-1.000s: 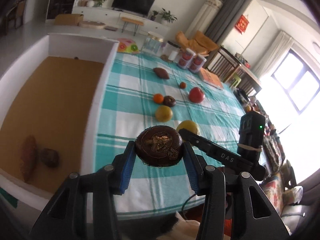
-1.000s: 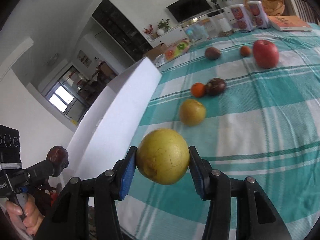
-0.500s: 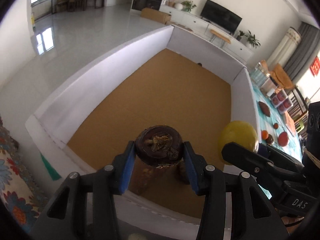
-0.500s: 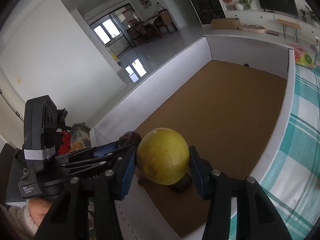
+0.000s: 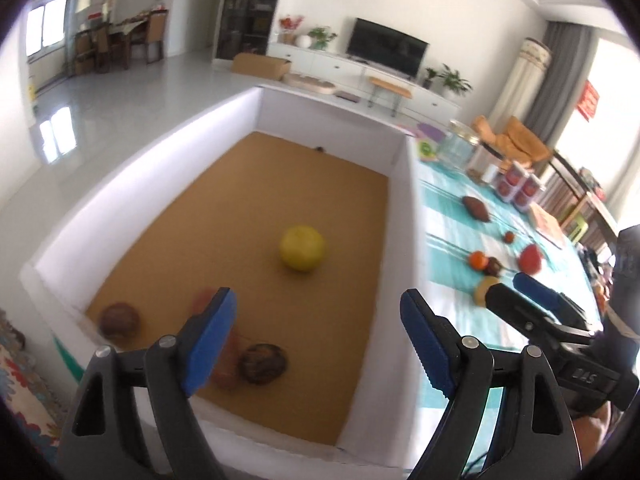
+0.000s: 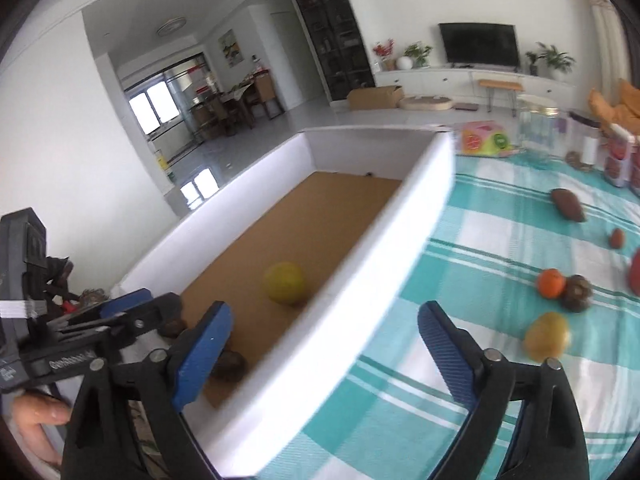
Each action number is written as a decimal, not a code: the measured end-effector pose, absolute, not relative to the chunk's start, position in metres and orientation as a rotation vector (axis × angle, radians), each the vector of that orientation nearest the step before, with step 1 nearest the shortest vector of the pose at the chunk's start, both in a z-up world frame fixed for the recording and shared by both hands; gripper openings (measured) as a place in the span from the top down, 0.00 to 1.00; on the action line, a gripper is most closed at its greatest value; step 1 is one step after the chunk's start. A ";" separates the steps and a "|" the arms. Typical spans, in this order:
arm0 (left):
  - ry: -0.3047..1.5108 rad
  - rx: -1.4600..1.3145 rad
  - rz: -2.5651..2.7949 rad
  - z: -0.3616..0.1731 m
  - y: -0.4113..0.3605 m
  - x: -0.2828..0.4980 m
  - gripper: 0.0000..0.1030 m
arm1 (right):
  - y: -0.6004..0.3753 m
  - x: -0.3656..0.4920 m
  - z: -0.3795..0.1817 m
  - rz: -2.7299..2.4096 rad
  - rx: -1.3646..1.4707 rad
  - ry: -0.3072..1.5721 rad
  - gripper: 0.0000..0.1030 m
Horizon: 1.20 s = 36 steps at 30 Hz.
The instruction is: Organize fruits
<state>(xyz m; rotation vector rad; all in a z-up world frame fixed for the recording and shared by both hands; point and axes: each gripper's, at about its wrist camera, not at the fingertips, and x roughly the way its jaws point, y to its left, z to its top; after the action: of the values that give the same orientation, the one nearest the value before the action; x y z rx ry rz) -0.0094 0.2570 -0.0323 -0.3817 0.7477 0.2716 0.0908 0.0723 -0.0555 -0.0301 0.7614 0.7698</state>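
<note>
Fruits are split between the white box (image 5: 402, 216) and the checked tablecloth (image 6: 480, 264). The left gripper (image 5: 316, 336) hangs over the box's near end with its jaws wide apart and nothing between them. Just below and between those jaws lies a dark round fruit (image 5: 262, 363), with a reddish one (image 5: 224, 368), blurred, behind the left jaw, and a brown fruit (image 5: 119, 320) further left in the near corner. Ahead of the jaws, mid-floor, sits the yellow pomelo-like fruit (image 5: 302, 249).

The right gripper (image 6: 320, 344) is likewise spread and empty, straddling the box's near wall. Beyond its right jaw, on the cloth, wait a yellow-orange fruit (image 6: 547, 337), then an orange (image 6: 551, 283) touching a dark fruit (image 6: 577, 293), a red apple (image 5: 530, 258) beside them, and farther off a small brown fruit (image 6: 617, 238) and an elongated brown one (image 6: 567, 205).

By this showing about four fruits are boxed and six remain, so the job looks under half done.
</note>
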 end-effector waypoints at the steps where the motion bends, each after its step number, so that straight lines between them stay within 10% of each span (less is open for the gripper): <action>1: 0.750 -0.364 0.221 -0.030 0.241 -0.004 0.16 | 0.048 0.093 -0.064 0.704 -0.040 0.750 0.03; 13: 0.918 -0.158 -0.196 -0.090 0.076 0.071 0.13 | -0.181 0.148 -0.145 0.068 0.159 0.873 0.02; 36: 0.896 -0.020 -0.113 -0.148 0.082 0.102 0.09 | -0.172 0.153 -0.159 -0.014 0.103 0.936 0.00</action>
<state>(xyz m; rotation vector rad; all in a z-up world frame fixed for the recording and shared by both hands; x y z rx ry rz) 0.1020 0.0815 -0.1477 -0.0201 0.8965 -0.1130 0.1530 -0.1719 -0.1591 0.1028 0.9364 -0.0140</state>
